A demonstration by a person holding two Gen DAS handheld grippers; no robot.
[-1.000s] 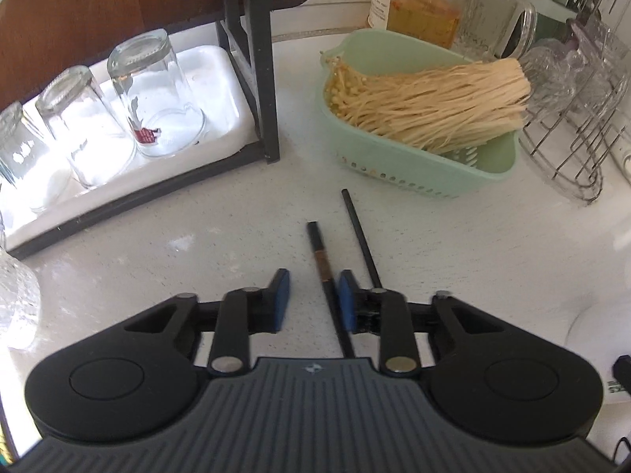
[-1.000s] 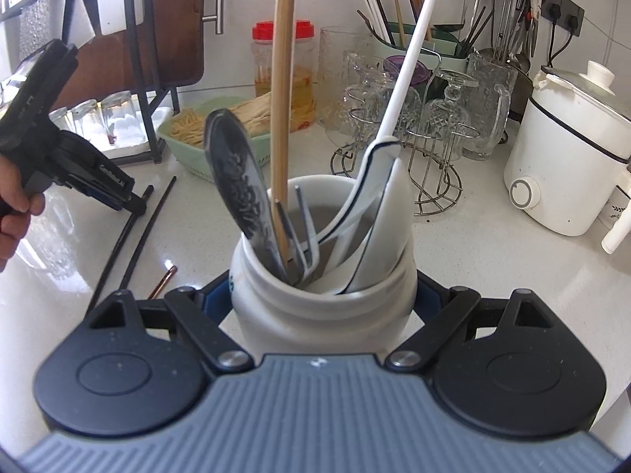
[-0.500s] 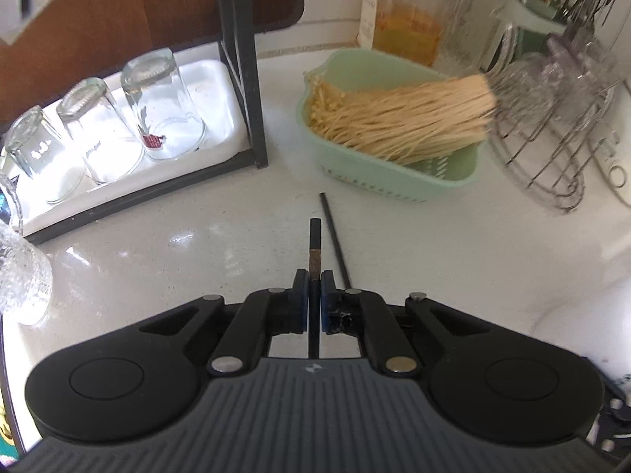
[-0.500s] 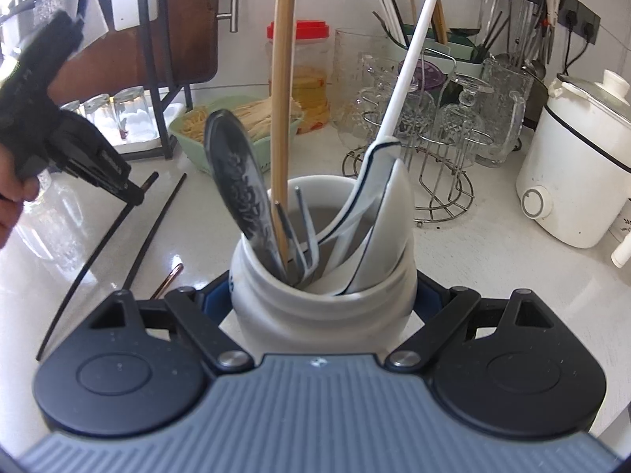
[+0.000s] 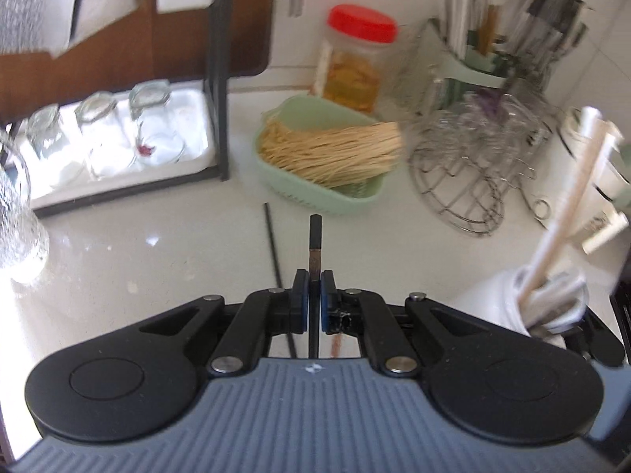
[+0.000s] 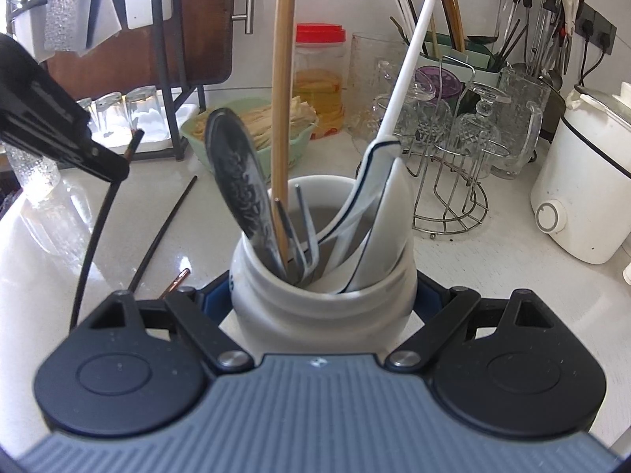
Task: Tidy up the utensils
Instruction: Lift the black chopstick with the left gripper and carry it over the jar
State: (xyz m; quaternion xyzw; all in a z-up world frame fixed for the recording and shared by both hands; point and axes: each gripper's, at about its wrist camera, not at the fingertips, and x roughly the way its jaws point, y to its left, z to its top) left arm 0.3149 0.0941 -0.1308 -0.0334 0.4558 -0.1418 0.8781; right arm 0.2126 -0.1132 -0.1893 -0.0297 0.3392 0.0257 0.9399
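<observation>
one black chopstick [image 5: 314, 236] was clamped near its upper end and hung slanted, its far end low by the counter. its twin [image 6: 165, 228] lay flat on the white counter, a copper-tipped utensil [image 6: 175, 283] just beside it. the white jar [image 6: 323, 299] stood upright, holding a dark spoon [image 6: 240, 185], white ladles [image 6: 378, 213] and a wooden stick [image 6: 284, 98].

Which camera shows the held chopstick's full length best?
Right wrist view: the black chopstick runs long below the left gripper, its lower end hidden. Left wrist view shows only its short top past the shut jaws.
</observation>
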